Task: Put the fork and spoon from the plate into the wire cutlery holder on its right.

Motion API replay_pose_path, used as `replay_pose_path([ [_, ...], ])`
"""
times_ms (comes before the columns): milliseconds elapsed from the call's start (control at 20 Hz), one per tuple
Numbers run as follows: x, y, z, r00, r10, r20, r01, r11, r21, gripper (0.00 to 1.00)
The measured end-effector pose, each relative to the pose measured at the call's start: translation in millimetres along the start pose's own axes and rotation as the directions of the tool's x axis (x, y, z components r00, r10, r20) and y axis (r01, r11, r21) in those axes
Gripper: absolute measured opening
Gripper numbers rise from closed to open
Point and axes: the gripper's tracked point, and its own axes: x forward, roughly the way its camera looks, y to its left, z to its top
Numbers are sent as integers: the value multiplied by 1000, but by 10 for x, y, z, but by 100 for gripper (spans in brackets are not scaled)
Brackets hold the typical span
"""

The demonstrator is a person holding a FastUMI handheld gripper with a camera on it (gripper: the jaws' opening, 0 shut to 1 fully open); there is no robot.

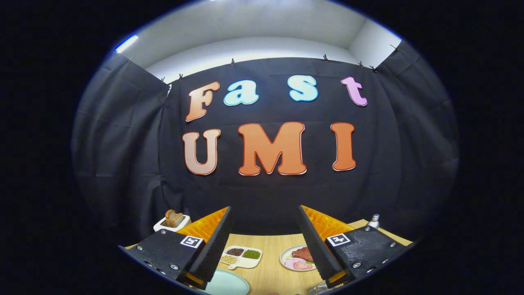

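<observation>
Presently, gripper view, one entry per item.

Gripper: fingers spread wide, nothing between them, raised well above the wooden table and aimed mostly at the booth wall.

Divided tray: white, with compartments of brown, pale and green grains; just ahead of the left finger, between the two fingers.

Meat plate: white, with dark slices and pink pieces; partly hidden behind the right finger.

Pale green plate: lies below the left finger's tip, closest to the gripper; only a part of it is in sight. Probably the task's plate, though no fork or spoon can be made out on the part in sight.

Toaster: white, with bread slices standing in it; beyond the left finger, to its outer side.

Bottle: small, capped; beyond the right finger, to its outer side.

Clear object: under the right finger; too little visible to name. Whether it is the wire cutlery holder cannot be told.

Risks, as judged:
- Cutlery and holder unlocated; descending blind could strike the plate rim or tip the holder.
- Thin, flat cutlery may slip from wide fingers or skid across the plate.
- Meat plate and tray sit close ahead; a misjudged reach could disturb them.
</observation>
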Motion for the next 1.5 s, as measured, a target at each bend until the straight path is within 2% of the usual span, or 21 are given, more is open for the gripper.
replay_pose_path([
  [150,26,323,-192,997,4,-74,-5,1000,-24,97],
  [350,64,837,-369,987,54,-153,-59,998,-27,97],
  [550,136,1194,-478,979,72,-191,-87,994,-68,97],
  [700,166,1408,-723,956,100,-275,-120,991,-58,97],
  [800,120,1488,-1079,909,107,-403,-126,992,-22,97],
  [1000,-22,1557,-1711,761,110,-639,-124,992,23,97],
  [1150,-122,1600,-2035,676,99,-730,-141,990,4,97],
  [1500,-370,1621,-2786,421,72,-904,-139,990,14,94],
])
